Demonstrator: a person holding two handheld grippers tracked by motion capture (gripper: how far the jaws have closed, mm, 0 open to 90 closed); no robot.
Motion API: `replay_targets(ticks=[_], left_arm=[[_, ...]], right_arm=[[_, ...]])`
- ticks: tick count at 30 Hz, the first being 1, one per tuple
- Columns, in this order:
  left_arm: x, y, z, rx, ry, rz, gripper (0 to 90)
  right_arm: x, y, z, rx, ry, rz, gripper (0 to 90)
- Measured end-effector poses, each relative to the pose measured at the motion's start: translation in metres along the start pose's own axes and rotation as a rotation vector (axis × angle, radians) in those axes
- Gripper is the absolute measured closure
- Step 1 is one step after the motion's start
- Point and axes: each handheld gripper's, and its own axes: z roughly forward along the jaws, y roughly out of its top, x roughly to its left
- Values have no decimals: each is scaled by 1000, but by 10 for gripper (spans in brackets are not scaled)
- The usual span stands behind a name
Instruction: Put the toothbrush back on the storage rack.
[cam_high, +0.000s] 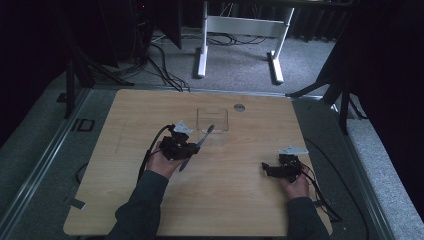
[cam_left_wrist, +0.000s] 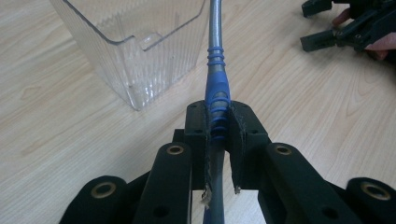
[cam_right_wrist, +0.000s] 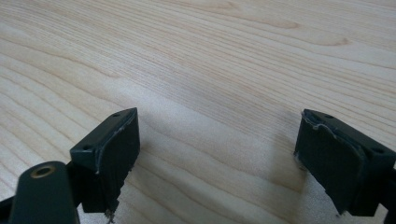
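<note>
A toothbrush (cam_left_wrist: 217, 88) with a blue ribbed grip and a grey neck is clamped between the pads of my left gripper (cam_left_wrist: 217, 140), which is shut on its handle. In the high view the toothbrush (cam_high: 201, 141) slants up from the left gripper (cam_high: 186, 148) so that its head leans against the clear plastic box (cam_high: 212, 120). The same ribbed clear box (cam_left_wrist: 135, 46) stands just ahead and to the left in the left gripper view. My right gripper (cam_high: 267, 169) rests low over the table at the right, open, its pads (cam_right_wrist: 119, 149) wide apart over bare wood.
The light wooden table (cam_high: 150, 205) has a round grey cable cap (cam_high: 239, 107) near its far edge. Cables trail from both grippers. Beyond the table are a white desk frame (cam_high: 240, 25), floor cables and dark stands. The right gripper (cam_left_wrist: 345, 32) lies at the top right of the left gripper view.
</note>
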Motion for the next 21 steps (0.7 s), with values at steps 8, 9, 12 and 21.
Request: replay_targets(ticks=[8,9,12,21], left_arm=[[0,0,0,-22,2,-5,788],[0,0,0,-27,3,-7,789],[0,1,-1,-43,8,-9,789],[1,1,-5,-89,19,-18,789]], right_arm=[[0,0,0,0,0,0,135],[0,0,0,0,0,0,135],[0,0,0,0,0,0,135],[0,0,0,-1,0,-1,135]])
